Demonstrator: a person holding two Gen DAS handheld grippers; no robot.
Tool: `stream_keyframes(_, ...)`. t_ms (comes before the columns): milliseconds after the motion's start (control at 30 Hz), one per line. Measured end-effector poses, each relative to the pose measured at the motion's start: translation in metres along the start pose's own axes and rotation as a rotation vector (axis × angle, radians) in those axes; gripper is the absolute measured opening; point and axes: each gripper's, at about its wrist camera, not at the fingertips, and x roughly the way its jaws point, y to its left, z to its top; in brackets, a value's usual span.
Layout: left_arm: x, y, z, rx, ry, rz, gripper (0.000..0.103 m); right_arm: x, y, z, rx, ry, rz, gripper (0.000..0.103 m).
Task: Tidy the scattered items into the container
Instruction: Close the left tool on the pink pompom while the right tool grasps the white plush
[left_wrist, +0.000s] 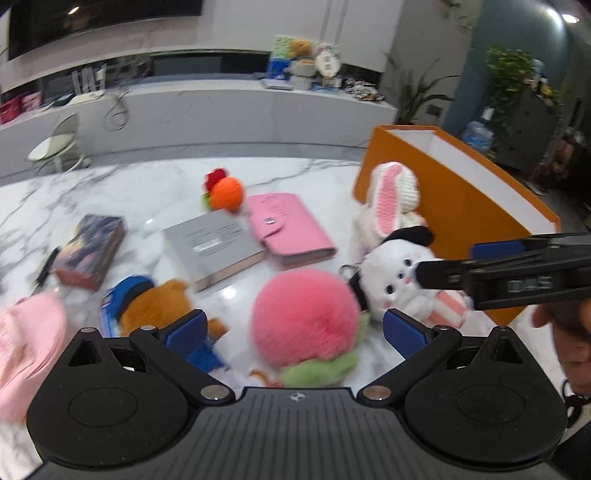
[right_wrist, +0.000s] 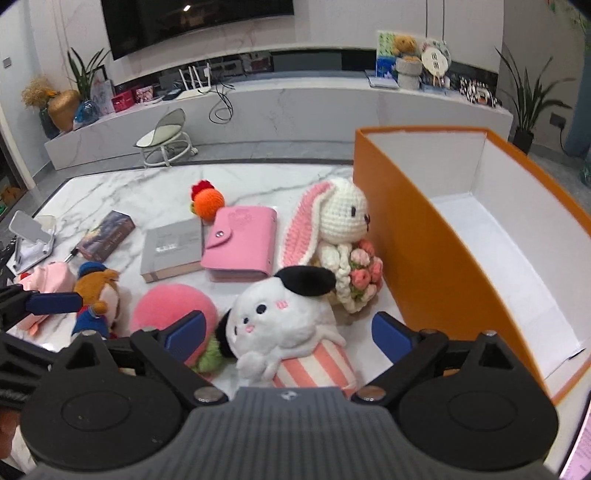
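Reach is what decides this move. Your right gripper (right_wrist: 288, 332) stands wide, nothing pressed by either pad, and the white plush dog (right_wrist: 284, 314) lies directly ahead of it, its head between the line of the two blue fingertips (right_wrist: 184, 332) and its striped body running back toward your wrist. So its long axis lies roughly along your pointing line, not across it, and the jaws would close across the narrow way of the head. The orange box (right_wrist: 417, 258) stands just to the right of that gripper, open and with nothing visible inside, so the carry looks short.

Your left gripper (left_wrist: 295, 332) is also wide and holds nothing. The pink fluffy peach (left_wrist: 306, 317) sits straight ahead between its fingertips, green leaves nearest you, not yet touched as far as you can tell. From there the box is off to the right, beyond the dog and the crocheted rabbit (right_wrist: 340, 218). Judged by this, the right hand is nearer the box and the dog.
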Motion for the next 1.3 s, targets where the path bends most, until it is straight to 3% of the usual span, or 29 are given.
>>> stream_keyframes(133, 0.02, -0.008, -0.002, 0.041, 0.01, -0.027, 0.103, 0.019, -0.004, -0.002, -0.003, 0.038, -0.008, 0.08)
stream_keyframes(667, 0.06, -0.018, -0.008, 0.114, 0.057, -0.035, 0.103, 0.051, -0.008, -0.004, 0.014, 0.107, 0.101, 0.082)
stream_keyframes(867, 0.078, -0.029, -0.011, 0.217, 0.095, 0.045, 0.103, 0.062, -0.007, -0.007, -0.003, 0.14, 0.108, 0.082)
stream_keyframes(1300, 0.089, -0.027, -0.014, 0.253, 0.029, 0.059, 0.103, 0.066, -0.013, -0.005, 0.002, 0.156, 0.138, 0.08)
